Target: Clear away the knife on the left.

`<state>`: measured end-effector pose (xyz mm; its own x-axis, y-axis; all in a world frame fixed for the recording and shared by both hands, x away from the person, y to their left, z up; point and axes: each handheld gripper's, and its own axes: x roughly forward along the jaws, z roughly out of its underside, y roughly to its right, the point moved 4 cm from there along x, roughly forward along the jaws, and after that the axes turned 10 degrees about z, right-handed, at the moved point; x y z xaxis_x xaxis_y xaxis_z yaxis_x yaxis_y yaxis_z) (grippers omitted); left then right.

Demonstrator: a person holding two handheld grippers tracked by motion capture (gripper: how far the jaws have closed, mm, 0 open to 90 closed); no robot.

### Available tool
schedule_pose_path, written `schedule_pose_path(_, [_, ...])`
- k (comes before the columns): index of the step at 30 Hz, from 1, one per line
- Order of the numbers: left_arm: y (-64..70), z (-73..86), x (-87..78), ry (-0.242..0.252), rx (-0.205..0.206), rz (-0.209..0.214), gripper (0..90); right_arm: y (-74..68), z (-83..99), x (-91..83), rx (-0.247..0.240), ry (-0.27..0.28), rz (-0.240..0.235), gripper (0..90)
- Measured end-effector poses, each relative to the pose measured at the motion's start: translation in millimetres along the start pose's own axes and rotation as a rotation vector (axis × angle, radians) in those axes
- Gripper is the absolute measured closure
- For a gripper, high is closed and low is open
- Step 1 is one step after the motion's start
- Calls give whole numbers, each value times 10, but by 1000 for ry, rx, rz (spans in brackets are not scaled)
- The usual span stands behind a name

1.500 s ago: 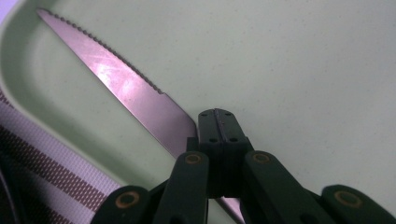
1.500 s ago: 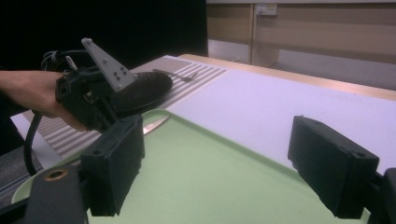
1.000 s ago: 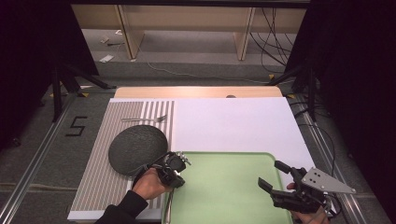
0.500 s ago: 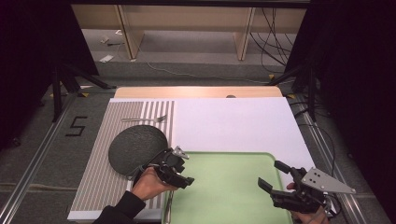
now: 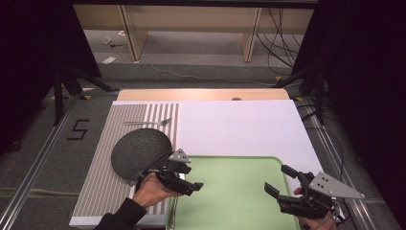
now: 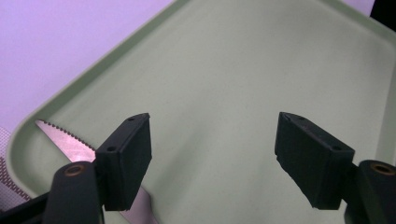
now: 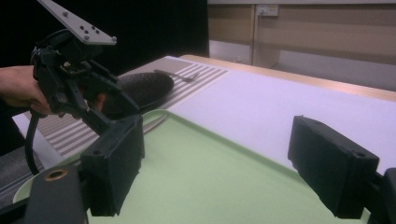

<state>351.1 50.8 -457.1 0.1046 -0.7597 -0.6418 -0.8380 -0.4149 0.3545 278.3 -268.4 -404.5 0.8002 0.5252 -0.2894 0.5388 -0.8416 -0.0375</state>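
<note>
Left tool [image 5: 184, 179], jaws apart, hovers over the green tray [image 5: 230, 191] at lower centre, above the knife [image 6: 65, 142]. Right tool [image 5: 282, 189], lower right: jaws apart, empty.

Black hand-held gripper [image 5: 191, 184] with grey triangular plate; dark sleeve [image 5: 117, 218].

1. A matt, smooth plastic look is shown by the green tray [image 6: 243, 60] under the left gripper [image 6: 212, 154].
2. Bright serrated metal is seen in the knife [image 6: 70, 144] beside its left finger.
3. The jaw pads are matt black.
4. The dark plate [image 5: 139, 151] is finely textured.
5. The striped mat [image 5: 100, 187] appears woven.
</note>
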Motion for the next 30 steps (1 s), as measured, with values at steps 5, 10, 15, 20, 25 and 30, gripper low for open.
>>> schedule_pose_path(5, [22, 3, -35, 28, 15, 48, 246, 1, 0, -4, -4, 1, 2, 195])
schedule_pose_path(10, [48, 3, -90, 66, 44, 81, 229, -1, 0, -4, 0, -2, 2, 194])
schedule_pose_path(15, [89, 16, -140, 92, 78, 119, 210, -4, 0, 0, 0, -1, -3, 194])
schedule_pose_path(20, [97, 8, -207, 158, 93, 138, 204, -3, 0, -3, -1, 1, 1, 194])
schedule_pose_path(25, [86, 2, -277, 219, 95, 128, 206, -2, 0, -2, -5, -1, 0, 194])
schedule_pose_path(30, [105, 18, -333, 256, 113, 125, 207, -2, 0, -2, -3, 2, 1, 194])
